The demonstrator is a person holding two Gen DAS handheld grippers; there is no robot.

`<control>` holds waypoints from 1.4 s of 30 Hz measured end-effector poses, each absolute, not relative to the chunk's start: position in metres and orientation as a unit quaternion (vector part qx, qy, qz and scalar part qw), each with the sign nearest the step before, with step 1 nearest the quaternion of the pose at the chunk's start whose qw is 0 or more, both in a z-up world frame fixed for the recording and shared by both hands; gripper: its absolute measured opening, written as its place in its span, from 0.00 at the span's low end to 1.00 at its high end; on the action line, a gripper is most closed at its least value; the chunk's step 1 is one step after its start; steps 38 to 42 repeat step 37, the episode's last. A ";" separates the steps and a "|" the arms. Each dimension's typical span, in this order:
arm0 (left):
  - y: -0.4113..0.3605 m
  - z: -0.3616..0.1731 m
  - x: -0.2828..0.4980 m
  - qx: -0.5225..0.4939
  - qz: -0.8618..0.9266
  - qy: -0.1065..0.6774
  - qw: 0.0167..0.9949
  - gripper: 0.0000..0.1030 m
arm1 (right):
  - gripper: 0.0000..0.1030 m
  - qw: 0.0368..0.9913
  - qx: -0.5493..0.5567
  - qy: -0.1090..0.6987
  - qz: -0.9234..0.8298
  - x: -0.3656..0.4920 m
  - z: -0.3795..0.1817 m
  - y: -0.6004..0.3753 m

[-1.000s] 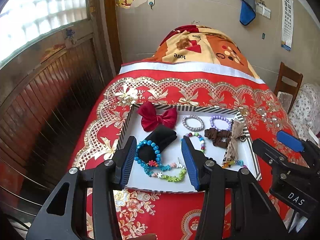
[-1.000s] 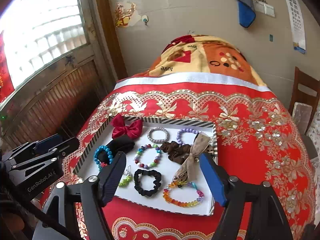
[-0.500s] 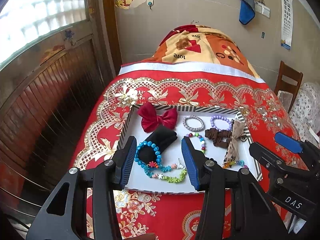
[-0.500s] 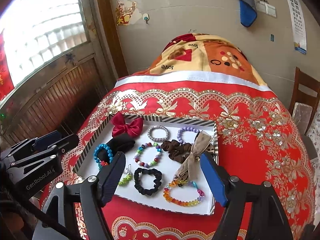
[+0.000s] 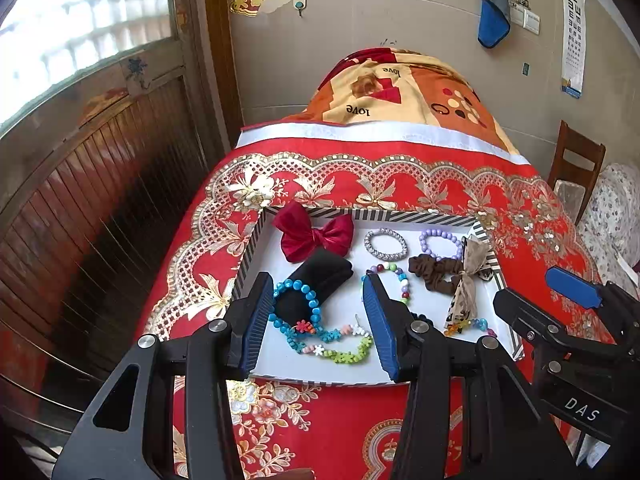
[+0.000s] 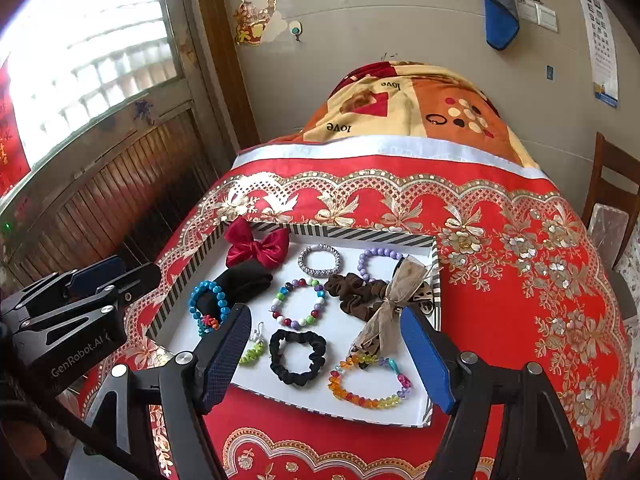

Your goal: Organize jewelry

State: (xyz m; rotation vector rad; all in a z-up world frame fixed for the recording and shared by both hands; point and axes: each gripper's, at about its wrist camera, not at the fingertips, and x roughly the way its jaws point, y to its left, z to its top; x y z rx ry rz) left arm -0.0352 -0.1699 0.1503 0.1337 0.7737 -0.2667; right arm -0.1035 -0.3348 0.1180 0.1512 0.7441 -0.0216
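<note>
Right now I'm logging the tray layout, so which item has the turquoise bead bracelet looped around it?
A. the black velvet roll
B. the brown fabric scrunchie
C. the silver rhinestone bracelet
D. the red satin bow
A: the turquoise bead bracelet encircles the near end of the black velvet roll in the striped-edge tray.

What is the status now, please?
Left hand-held gripper open, empty; right hand-held gripper open, empty. Jewelry untouched in striped tray. Nothing blocking.

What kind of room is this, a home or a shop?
Probably a home: a table under a red cloth, a folded blanket against the wall, a wooden chair, and an eye chart.
</note>
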 end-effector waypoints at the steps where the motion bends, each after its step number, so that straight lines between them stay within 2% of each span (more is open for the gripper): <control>1: -0.170 0.150 -0.035 0.064 -0.129 0.376 0.915 0.45 | 0.73 0.929 0.074 0.363 -0.010 -0.104 0.118 -0.335; 42: -0.175 0.144 -0.037 0.062 -0.147 0.381 0.911 0.45 | 0.73 0.922 0.086 0.378 -0.010 -0.106 0.106 -0.343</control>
